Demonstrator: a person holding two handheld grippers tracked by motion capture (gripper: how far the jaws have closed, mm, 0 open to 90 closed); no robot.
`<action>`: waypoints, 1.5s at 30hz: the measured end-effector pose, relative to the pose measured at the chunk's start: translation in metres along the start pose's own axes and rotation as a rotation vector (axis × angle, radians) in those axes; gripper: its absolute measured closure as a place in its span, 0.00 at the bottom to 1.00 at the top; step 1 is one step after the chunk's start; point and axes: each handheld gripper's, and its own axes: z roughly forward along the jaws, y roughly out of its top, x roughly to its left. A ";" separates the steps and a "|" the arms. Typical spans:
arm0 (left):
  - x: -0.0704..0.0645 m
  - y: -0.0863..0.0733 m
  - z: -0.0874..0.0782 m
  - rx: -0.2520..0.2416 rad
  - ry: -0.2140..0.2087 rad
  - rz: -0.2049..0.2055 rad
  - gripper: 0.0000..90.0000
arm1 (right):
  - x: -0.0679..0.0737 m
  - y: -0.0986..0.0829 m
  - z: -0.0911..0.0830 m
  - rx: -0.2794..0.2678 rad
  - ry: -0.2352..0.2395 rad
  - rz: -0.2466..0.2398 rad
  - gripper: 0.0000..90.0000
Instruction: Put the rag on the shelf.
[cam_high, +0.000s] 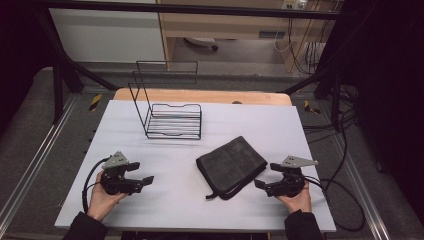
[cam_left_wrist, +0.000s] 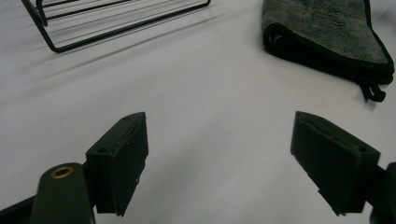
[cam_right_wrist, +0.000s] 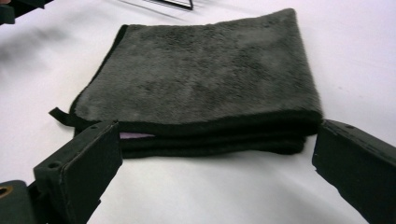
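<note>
Left tongs (cam_high: 141, 172), spread wide, empty, on white table (cam_high: 165, 150); wire rack (cam_high: 172, 120) beyond. Centre-right: folded dark grey towel (cam_high: 231, 165), flat on table. Right tongs (cam_high: 266, 176), spread wide, just beside towel's near edge.

On the white rectangular worktop (cam_high: 165, 200) lies 1 folded dark grey plush cloth (cam_high: 231, 165) and stands 1 black wire rack with a tall open back frame (cam_high: 169, 117). There are 2 black hand-held tongs, 1 left (cam_high: 142, 172) and 1 right (cam_high: 266, 176), each with 2 jaws, 1 grey three-cornered plate and 1 trailing cable. 2 hands hold them.
</note>
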 end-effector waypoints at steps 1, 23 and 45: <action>-0.001 0.001 0.001 0.003 0.001 0.003 0.22 | 0.002 0.001 0.001 0.004 0.006 -0.001 0.04; -0.028 0.027 0.025 0.029 -0.023 0.024 0.27 | 0.066 0.017 0.057 0.084 0.133 -0.131 0.40; -0.046 0.052 0.047 0.037 -0.051 0.033 0.38 | 0.072 0.014 0.063 0.110 0.088 -0.171 0.97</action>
